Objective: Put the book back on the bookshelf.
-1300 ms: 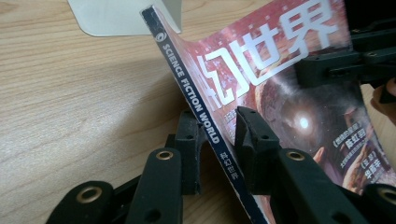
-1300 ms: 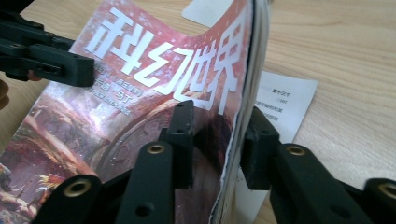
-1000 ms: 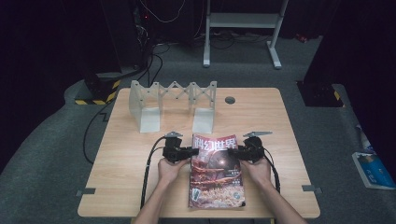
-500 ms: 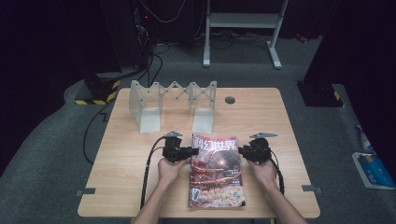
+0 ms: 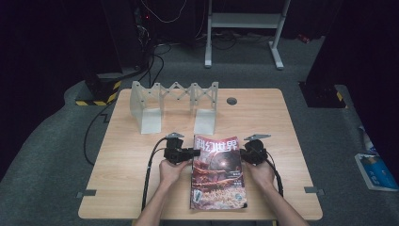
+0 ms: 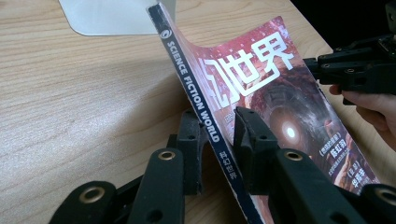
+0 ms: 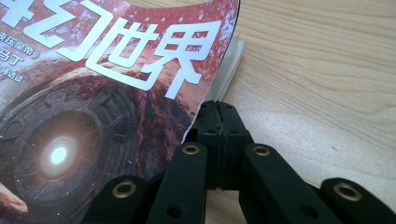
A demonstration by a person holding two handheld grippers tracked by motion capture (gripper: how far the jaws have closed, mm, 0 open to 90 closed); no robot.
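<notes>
A magazine (image 5: 219, 174) with a red cover and white title lies on the wooden table (image 5: 136, 188). My left gripper (image 5: 192, 153) holds it by the spine. In the left gripper view the jaws of the left gripper (image 6: 217, 123) press on either side of the spine of the magazine (image 6: 280, 93), which is raised off the wood. My right gripper (image 5: 243, 153) is at the cover's right edge. Its jaws have just been closing. In its own view the right gripper (image 7: 218, 109) stands shut beside the curled cover of the magazine (image 7: 93, 93). I cannot tell whether the cover is caught.
A grey folding rack (image 5: 174, 106) stands on the far half of the table, close behind the magazine. Its foot (image 6: 112, 18) lies just beyond the spine. A round cable hole (image 5: 231, 100) is at the back. Black cables (image 5: 149, 174) trail off the front edge.
The right gripper's jaws have come together at the magazine's right edge. The left hand and the magazine have kept still.
</notes>
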